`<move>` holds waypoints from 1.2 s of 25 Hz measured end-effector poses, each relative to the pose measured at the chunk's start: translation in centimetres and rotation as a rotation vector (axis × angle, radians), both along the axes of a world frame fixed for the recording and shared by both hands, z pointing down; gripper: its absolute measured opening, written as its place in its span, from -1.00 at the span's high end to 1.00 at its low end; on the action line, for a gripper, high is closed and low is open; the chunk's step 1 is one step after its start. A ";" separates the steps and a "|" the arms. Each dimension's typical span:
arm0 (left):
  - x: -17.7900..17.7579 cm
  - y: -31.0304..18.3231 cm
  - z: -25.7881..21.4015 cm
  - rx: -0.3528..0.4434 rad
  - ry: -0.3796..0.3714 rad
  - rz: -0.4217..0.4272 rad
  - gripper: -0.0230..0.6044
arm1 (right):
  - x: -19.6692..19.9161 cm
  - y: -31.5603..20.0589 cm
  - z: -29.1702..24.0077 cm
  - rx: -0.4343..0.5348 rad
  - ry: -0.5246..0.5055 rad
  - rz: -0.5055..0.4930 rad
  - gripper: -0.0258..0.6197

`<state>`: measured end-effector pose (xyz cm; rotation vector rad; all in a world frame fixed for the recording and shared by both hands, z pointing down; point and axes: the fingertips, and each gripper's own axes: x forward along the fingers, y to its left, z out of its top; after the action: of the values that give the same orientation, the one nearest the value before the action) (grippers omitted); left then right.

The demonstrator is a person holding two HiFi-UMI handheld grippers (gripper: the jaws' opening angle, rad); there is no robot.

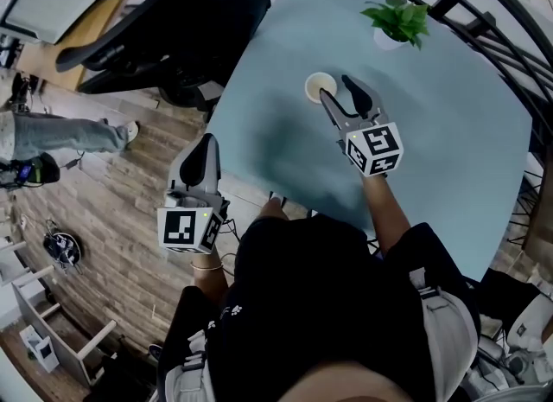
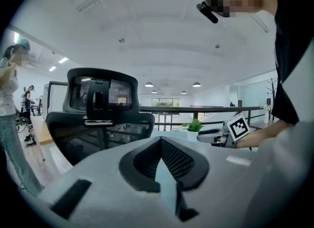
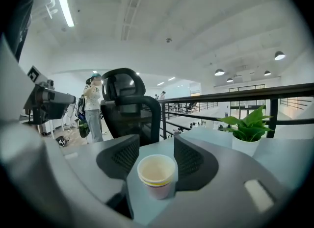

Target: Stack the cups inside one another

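A paper cup (image 1: 318, 86) (image 3: 157, 173), white-rimmed with a yellow band and a pinkish lower wall, looks like one cup nested in another. It is near the far side of the pale blue table (image 1: 432, 158). My right gripper (image 1: 335, 85) (image 3: 156, 165) reaches over the table, and its two pads sit against the cup's sides. Whether the cup's base rests on the table I cannot tell. My left gripper (image 1: 206, 143) (image 2: 161, 139) hangs off the table's left edge over the wood floor, fingertips together and holding nothing.
A potted plant (image 1: 397, 22) (image 3: 248, 129) stands at the table's far edge beside a black railing (image 1: 484, 20). A black office chair (image 1: 164, 20) (image 2: 100, 114) is beyond the table's left side. A person (image 1: 60, 137) stands on the floor at left.
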<state>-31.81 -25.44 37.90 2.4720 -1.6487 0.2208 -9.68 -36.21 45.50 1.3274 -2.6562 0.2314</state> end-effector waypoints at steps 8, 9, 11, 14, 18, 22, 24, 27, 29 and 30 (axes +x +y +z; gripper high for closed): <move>3.6 -1.5 -1.0 0.033 0.008 0.124 0.96 | 2.5 2.9 -4.8 0.087 -0.084 0.065 0.59; 4.2 -1.8 -1.1 0.037 0.008 0.141 0.96 | 2.9 3.3 -5.1 0.093 -0.087 0.074 0.62; 5.3 -2.3 -1.0 0.034 0.007 0.172 0.96 | 3.8 3.9 -5.5 0.100 -0.090 0.093 0.65; 7.0 -2.8 -0.9 0.034 0.018 0.220 0.96 | 5.0 4.8 -6.1 0.106 -0.098 0.112 0.84; 9.3 -3.4 -1.1 0.045 0.018 0.279 0.96 | 6.8 6.0 -6.4 0.108 -0.101 0.143 0.90; 11.3 -3.7 -1.0 0.052 0.017 0.326 0.96 | 8.2 6.9 -6.4 0.102 -0.103 0.167 0.90; 11.9 -3.7 -0.9 0.050 0.015 0.342 0.96 | 8.7 7.4 -6.4 0.101 -0.106 0.178 0.90; 12.6 -3.6 -0.9 0.053 0.020 0.361 0.96 | 9.2 7.9 -6.5 0.097 -0.114 0.189 0.90; 12.7 -3.5 -0.6 0.044 0.019 0.364 0.96 | 9.3 8.1 -6.5 0.095 -0.114 0.188 0.90; 12.7 -3.4 -0.5 0.041 0.019 0.365 0.96 | 9.3 8.2 -6.5 0.096 -0.112 0.184 0.90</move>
<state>-19.11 -28.81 37.41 2.7803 -1.1941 0.2074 -0.38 -28.02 38.97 1.6379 -2.6657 0.2092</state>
